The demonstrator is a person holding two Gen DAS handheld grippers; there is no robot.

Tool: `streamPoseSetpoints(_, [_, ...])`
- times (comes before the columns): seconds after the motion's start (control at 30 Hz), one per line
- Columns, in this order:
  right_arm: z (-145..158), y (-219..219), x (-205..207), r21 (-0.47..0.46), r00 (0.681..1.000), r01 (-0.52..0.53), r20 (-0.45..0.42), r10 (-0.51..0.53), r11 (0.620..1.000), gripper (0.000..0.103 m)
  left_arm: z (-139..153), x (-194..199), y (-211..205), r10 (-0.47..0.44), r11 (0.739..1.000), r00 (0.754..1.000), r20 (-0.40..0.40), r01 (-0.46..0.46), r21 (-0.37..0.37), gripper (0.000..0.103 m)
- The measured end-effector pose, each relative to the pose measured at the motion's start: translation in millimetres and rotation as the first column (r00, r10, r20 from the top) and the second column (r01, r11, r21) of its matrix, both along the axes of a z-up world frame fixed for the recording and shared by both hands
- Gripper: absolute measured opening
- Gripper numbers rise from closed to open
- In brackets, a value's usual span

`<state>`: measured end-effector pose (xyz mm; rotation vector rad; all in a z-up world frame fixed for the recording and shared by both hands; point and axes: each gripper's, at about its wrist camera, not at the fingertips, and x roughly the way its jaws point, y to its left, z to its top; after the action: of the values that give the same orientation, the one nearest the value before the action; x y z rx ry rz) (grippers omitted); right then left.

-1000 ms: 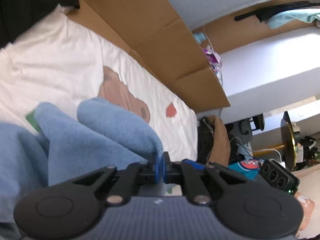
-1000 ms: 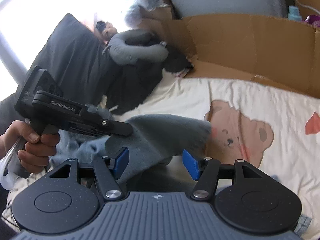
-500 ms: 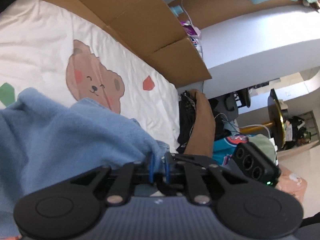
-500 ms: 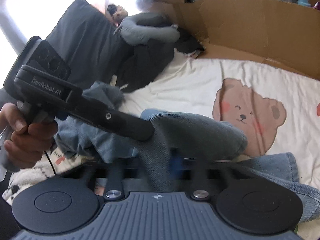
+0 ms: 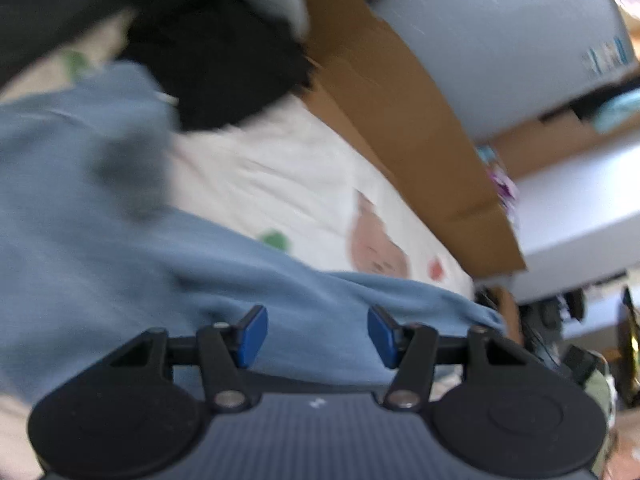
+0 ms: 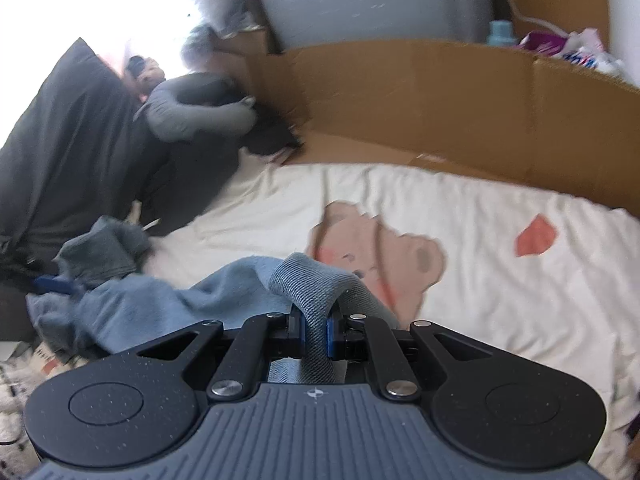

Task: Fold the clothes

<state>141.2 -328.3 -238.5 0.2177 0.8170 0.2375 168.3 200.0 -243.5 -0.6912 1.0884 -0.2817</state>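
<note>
On the cream bedsheet [image 6: 500, 280], printed with a bear [image 6: 376, 256] and a red shape [image 6: 536, 236], lies the blue garment [image 6: 160, 308], bunched toward the near left of the right wrist view. The right gripper [image 6: 316, 330] has its jaws closed tight on a raised fold of that denim-like cloth, which loops up and over just ahead of the blue pads; the fabric below the pinch runs out of sight behind the gripper body. In the left wrist view the left gripper [image 5: 316, 334] holds its jaws wide apart with nothing between them, the blue garment [image 5: 120, 260] spread directly beyond and beneath them. That view is heavily blurred, so seams, edges and what kind of garment it is cannot be made out, and its left part runs off the frame. A brown cardboard wall [image 6: 440, 108] borders the far side of the bed. Dark pillows and bedding [image 6: 68, 148] are heaped at the left, partly washed out by bright window glare; a grey cushion-like shape [image 6: 192, 112] rests against them.
</note>
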Motion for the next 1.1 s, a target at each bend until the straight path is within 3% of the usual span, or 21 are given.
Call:
streamPoseSetpoints(0.23, [9.9, -23.8, -3.4, -0.074, 0.995, 0.097, -0.009, -0.098, 0.993, 0.007, 16.7, -32.3, 60.6, 0.112, 0.991, 0.994, -0.008, -0.111, 0.076, 0.059])
streamPoseSetpoints(0.47, [4.1, -55.9, -14.5, -0.141, 0.971, 0.226, -0.047, -0.234, 0.964, 0.007, 11.8, -67.2, 102.3, 0.238, 0.963, 0.971, -0.020, -0.233, 0.132, 0.066])
streamPoseSetpoints(0.67, [-7.8, -67.9, -11.3, -0.121, 0.956, 0.258, -0.110, -0.271, 0.959, 0.011, -8.4, -84.1, 133.0, 0.383, 0.905, 0.922, -0.056, -0.363, 0.220, 0.069])
streamPoseSetpoints(0.77, [-7.3, -66.1, -17.5, -0.149, 0.956, 0.257, -0.106, -0.274, 0.955, 0.025, -18.1, -89.8, 147.3, 0.442, 0.876, 0.895, -0.063, -0.415, 0.247, 0.070])
streamPoseSetpoints(0.8, [-6.7, -65.5, -19.7, -0.162, 0.956, 0.256, -0.104, -0.275, 0.953, 0.037, -21.2, -91.6, 152.1, 0.461, 0.865, 0.885, -0.066, -0.432, 0.254, 0.070])
streamPoseSetpoints(0.83, [-6.1, -65.5, -22.3, -0.171, 0.956, 0.255, -0.105, -0.275, 0.952, 0.041, -23.2, -94.5, 157.2, 0.474, 0.858, 0.878, -0.064, -0.445, 0.257, 0.070])
streamPoseSetpoints(1.1, [-1.9, -60.3, -50.6, -0.192, 0.956, 0.228, -0.142, -0.257, 0.954, 0.042, -45.6, -117.0, 183.8, 0.572, 0.800, 0.815, -0.086, -0.532, 0.278, 0.070])
